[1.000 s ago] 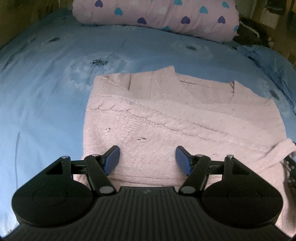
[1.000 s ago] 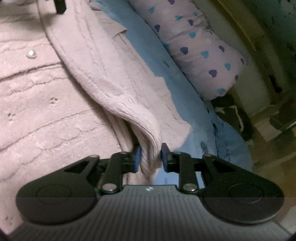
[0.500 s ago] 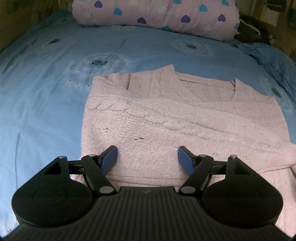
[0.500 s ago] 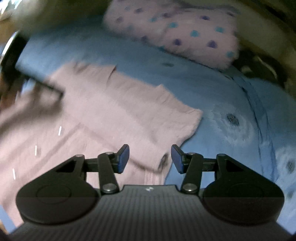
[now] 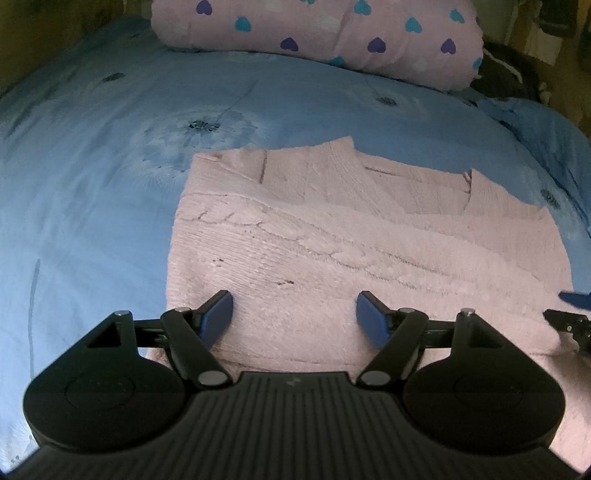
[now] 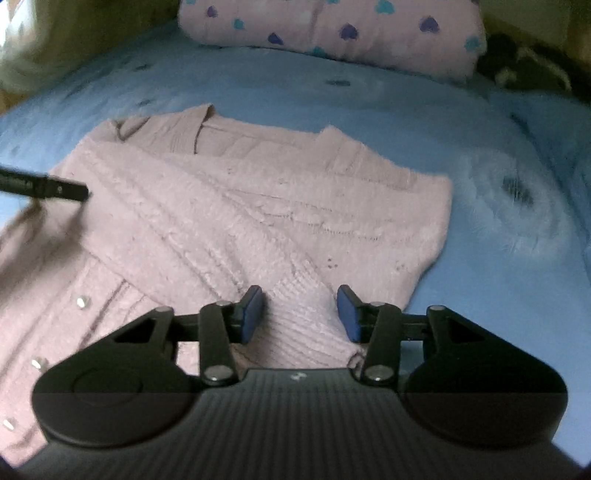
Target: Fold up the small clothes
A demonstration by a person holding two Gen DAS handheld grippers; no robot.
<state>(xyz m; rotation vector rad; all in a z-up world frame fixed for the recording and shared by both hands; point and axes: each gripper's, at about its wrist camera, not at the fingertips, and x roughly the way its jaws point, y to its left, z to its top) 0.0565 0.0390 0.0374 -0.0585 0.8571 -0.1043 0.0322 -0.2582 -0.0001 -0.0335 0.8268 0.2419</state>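
Since a second ago, the right gripper [image 6: 300,312] has let go of the sleeve fold it pinched and has swung round to face the bed squarely; the left gripper [image 5: 294,317] has not shifted.

Nearest in the right wrist view, the ribbed cuff [image 6: 301,314] of the pale pink cable-knit cardigan [image 6: 258,206] lies between the two blue pads [image 6: 253,314], which stand apart from the knit on both sides while the jaws are closing. That sleeve runs diagonally across the cardigan's front, and small pearly buttons [image 6: 82,302] line the placket at lower left. The right gripper tilts downward over the garment's lower right part.

In the left wrist view, the left gripper hangs tilted downward over the cardigan's near edge, its blue pads [image 5: 218,317] spread wide with only flat knit showing between them, nothing pinched. At the right border a blurred tip of the right gripper shows over the garment's edge.

Farther off, the cardigan lies flat on the blue bedsheet with dandelion print [image 5: 110,184], its collar [image 5: 343,147] pointing away. Beyond it, a pink rolled quilt with purple and teal hearts [image 5: 332,33] lies across the head of the bed.
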